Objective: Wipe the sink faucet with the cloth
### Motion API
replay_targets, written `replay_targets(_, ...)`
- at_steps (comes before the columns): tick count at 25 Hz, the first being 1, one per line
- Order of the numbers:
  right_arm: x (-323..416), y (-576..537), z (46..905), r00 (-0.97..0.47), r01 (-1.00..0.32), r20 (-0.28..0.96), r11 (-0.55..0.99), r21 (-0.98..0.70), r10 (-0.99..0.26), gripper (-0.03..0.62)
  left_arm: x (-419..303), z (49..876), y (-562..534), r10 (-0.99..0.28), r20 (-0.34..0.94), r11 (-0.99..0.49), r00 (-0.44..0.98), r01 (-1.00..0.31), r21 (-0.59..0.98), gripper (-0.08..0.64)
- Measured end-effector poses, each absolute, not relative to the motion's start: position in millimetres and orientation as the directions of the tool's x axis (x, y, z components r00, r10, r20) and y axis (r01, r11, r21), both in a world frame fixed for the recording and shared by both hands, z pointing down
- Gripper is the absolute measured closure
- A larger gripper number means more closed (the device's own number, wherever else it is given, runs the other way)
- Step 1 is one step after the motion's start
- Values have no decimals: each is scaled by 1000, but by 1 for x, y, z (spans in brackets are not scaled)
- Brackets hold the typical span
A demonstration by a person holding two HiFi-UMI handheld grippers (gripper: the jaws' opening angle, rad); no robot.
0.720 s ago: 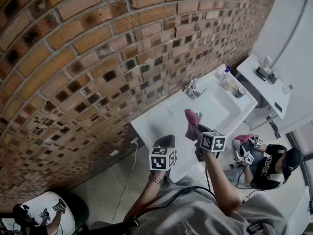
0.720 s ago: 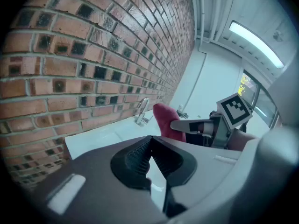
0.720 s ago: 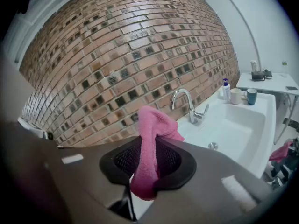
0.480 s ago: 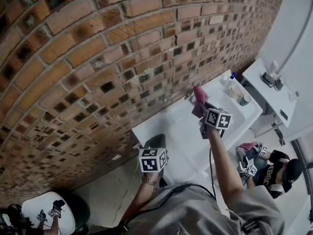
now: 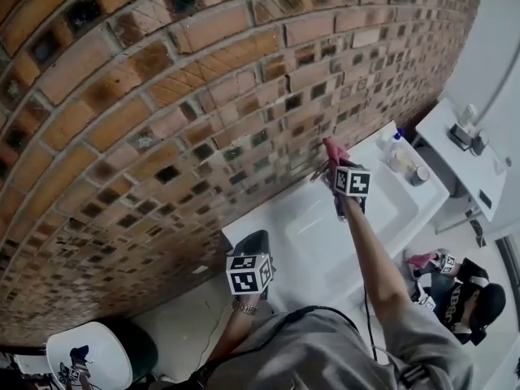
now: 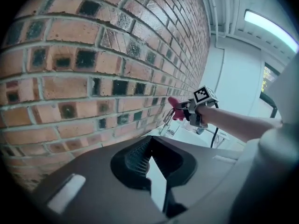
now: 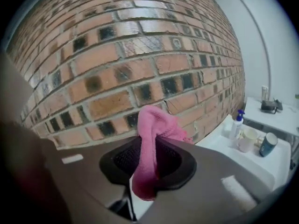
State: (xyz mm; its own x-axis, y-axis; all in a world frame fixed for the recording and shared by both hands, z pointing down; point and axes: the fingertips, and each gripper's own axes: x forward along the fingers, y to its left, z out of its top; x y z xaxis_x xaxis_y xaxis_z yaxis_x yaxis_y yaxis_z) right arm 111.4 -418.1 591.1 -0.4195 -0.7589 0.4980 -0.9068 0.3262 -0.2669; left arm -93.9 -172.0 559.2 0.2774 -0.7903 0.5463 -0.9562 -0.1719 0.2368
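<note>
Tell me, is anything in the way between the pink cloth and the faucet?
No, nothing visible. The right gripper holds the cloth in its jaws right beside the faucet, above the sink, with no object between them.

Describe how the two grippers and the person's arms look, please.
The left gripper and the right gripper have dark grey bodies, and each carries a white cube with black square markers. A black cable hangs from the right gripper. The person wears a grey short-sleeved top and a wristband on the left wrist.
</note>
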Motion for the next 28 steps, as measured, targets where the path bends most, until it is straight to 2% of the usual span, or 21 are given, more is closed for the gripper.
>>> replay_targets(4,84,-395,586,-473,-879,456,434,-196,-754,515,-65,558,-190,-784,537,-238,312,-950,204,540)
replay_targets(8,59,-372,609,-528,-833,478,537,-131,-702,518,-43,562,-199,-767,537,-286,350,-937,202,540)
replay_targets(10,52,-364,629,-552,-807,512,576,-131,-658,520,-38,565,-200,-759,545,-293,357,-934,203,540)
replay_targets(13,50,-353,676,-549,-773,632,619,-137,-546,520,-36,569,-200,-751,554,-297,360,-933,204,540)
replay_targets(15,62,-347,705,-530,-788,687,588,-183,-497,520,-35,569,-199,-747,557,-298,361,-932,204,540)
replay_targets(17,90,-348,706,-499,-847,672,472,-244,-548,520,-38,567,-195,-748,558,-293,359,-933,207,540)
replay_targets(20,130,-366,631,-441,-894,537,298,-335,-719,520,-51,570,-192,-755,568,-256,328,-945,205,540)
replay_targets(23,143,-408,616,-450,-888,446,337,-312,-774,520,-68,576,-195,-760,580,-213,295,-955,206,540)
replay_targets(28,133,-436,657,-457,-890,515,368,-270,-726,520,-75,575,-194,-766,580,-196,278,-960,200,540)
